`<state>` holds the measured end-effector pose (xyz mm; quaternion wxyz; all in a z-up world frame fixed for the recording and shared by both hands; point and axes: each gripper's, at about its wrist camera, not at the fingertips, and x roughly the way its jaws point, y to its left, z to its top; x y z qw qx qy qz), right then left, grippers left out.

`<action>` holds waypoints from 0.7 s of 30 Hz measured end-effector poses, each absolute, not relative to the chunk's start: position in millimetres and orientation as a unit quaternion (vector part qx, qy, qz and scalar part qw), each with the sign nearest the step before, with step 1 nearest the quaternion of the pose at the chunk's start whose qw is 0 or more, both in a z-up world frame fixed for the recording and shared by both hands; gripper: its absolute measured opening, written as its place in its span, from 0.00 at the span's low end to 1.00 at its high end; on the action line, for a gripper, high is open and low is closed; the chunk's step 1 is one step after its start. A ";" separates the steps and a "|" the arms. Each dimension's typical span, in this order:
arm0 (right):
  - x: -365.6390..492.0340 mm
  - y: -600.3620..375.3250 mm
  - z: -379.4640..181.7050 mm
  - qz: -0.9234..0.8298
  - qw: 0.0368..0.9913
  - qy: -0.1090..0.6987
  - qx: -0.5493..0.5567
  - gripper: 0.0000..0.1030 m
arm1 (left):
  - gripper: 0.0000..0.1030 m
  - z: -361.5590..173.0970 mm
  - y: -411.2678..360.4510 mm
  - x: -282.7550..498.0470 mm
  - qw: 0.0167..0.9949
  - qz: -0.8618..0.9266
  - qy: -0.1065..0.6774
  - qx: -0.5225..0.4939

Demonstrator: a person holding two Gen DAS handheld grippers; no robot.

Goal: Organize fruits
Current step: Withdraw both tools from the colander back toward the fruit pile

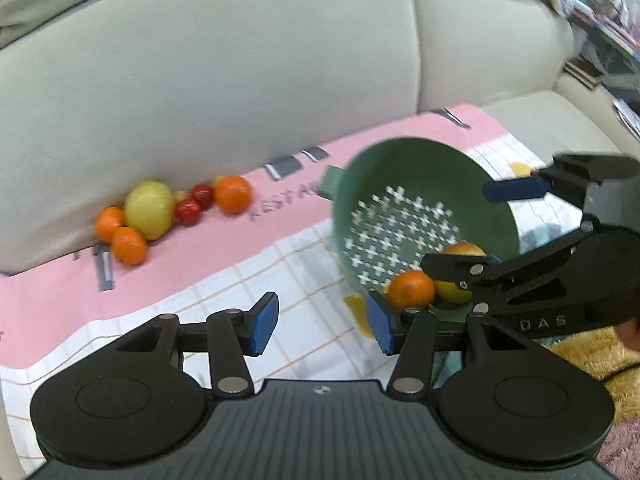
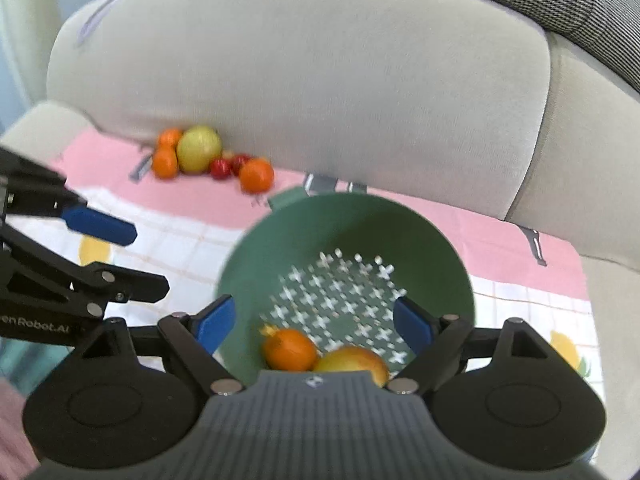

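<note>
I've got the left gripper [image 1: 322, 322] released, nothing between its pads, over the checked cloth [image 1: 224, 292]. My right gripper [image 2: 314, 326] stands spread and empty too, hanging above the green colander [image 2: 420, 240]. The colander is tilted, with an orange [image 2: 289, 350] and a yellowish fruit [image 2: 354, 360] at its six o'clock. At ten o'clock, the fruit pile [image 2: 208, 156] rests against the sofa back [image 2: 320, 80].
</note>
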<state>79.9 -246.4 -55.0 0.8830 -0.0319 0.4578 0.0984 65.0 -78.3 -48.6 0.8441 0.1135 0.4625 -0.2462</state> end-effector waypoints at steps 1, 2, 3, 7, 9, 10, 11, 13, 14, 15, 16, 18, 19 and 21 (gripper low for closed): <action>80.1 -241.8 -54.3 0.100 0.885 0.453 -0.025 0.81 | 0.58 -46.1 -73.6 65.7 0.848 -0.241 0.459 0.111; 79.9 -237.8 -54.0 0.102 0.886 0.451 -0.019 0.81 | 0.58 -43.3 -68.2 66.7 0.852 -0.234 0.455 0.109; 81.0 -234.0 -54.2 0.106 0.887 0.450 -0.014 0.81 | 0.58 -40.7 -63.4 67.8 0.856 -0.229 0.452 0.107; 86.7 -214.6 -53.9 0.123 0.887 0.444 -0.003 0.81 | 0.58 -31.8 -45.0 75.8 0.870 -0.205 0.439 0.093; 90.6 -203.4 -52.5 0.130 0.888 0.441 -0.012 0.81 | 0.58 -29.4 -35.6 80.0 0.876 -0.192 0.434 0.084; 93.4 -197.8 -52.0 0.133 0.888 0.439 -0.017 0.81 | 0.58 -28.2 -30.8 83.5 0.879 -0.183 0.432 0.080; 96.4 -193.1 -51.6 0.136 0.889 0.438 -0.020 0.81 | 0.58 -27.0 -27.4 85.9 0.882 -0.177 0.430 0.079; 103.0 -184.1 -50.4 0.145 0.889 0.434 -0.023 0.81 | 0.58 -25.3 -19.9 92.0 0.885 -0.166 0.427 0.085; 106.6 -180.1 -50.3 0.148 0.889 0.433 -0.024 0.81 | 0.58 -24.2 -15.7 95.4 0.886 -0.159 0.425 0.090; 110.3 -175.1 -50.1 0.151 0.889 0.431 -0.027 0.81 | 0.58 -23.5 -12.0 98.7 0.888 -0.152 0.424 0.095; 113.4 -170.4 -50.3 0.153 0.890 0.429 -0.030 0.80 | 0.58 -23.2 -7.9 102.0 0.889 -0.146 0.424 0.098; 120.5 -161.7 -51.6 0.156 0.890 0.427 -0.036 0.80 | 0.58 -23.4 1.9 108.4 0.890 -0.135 0.424 0.098; 124.5 -158.1 -53.4 0.157 0.890 0.427 -0.038 0.79 | 0.58 -24.0 6.7 111.9 0.890 -0.131 0.425 0.096; 133.5 -152.3 -57.5 0.159 0.889 0.428 -0.040 0.77 | 0.58 -26.0 15.3 117.7 0.892 -0.127 0.424 0.090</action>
